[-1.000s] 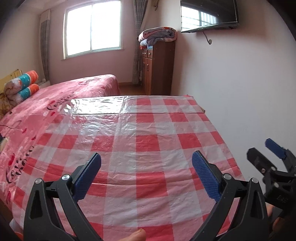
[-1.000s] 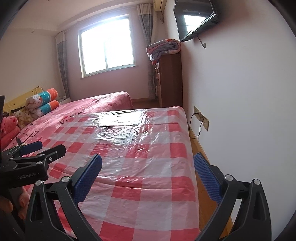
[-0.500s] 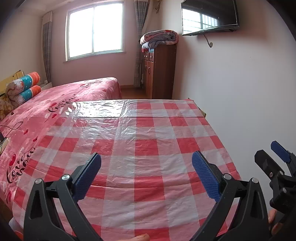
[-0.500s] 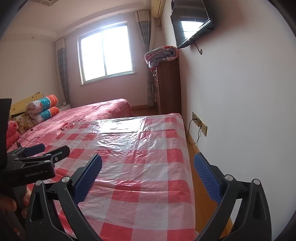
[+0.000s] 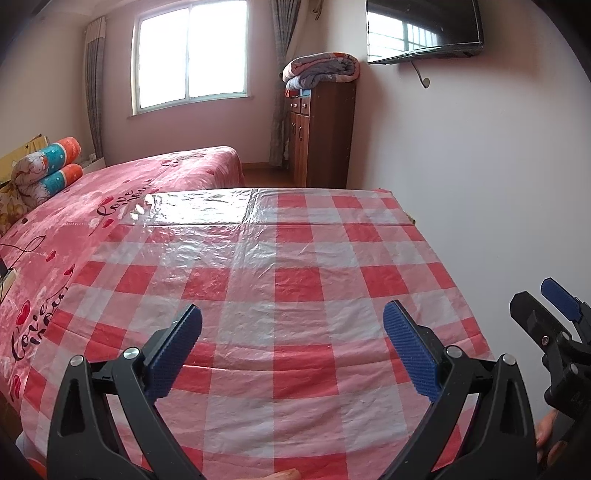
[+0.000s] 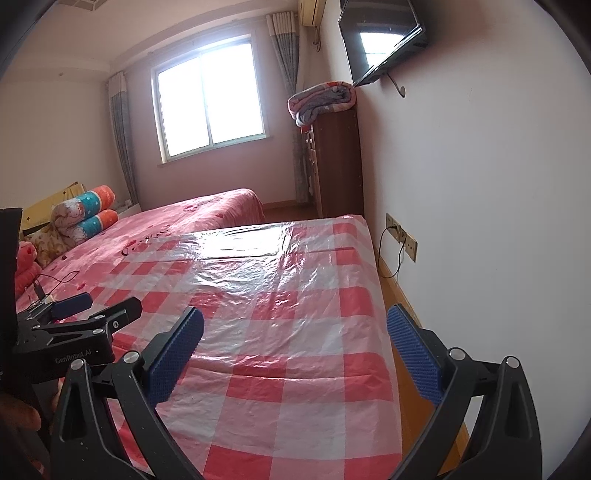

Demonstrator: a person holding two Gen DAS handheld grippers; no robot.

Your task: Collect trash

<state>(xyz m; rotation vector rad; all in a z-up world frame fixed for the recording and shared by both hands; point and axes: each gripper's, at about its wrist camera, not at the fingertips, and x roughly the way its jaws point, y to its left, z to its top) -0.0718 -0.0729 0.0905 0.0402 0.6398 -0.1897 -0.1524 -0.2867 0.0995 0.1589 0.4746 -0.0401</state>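
Home bedroom. A bed with a pink heart-print cover sat under a curtained window, rolled bolster pillows at its head. A wooden cabinet stood against the wall with a folded blanket on top. A flat TV was wall-mounted, an air conditioner above the curtain. A surface under red-checked plastic cloth stood beside the bed; wall sockets showed nearby.

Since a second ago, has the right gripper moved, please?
Yes. The right gripper has tilted upward: the wall television and window sit lower in its view.
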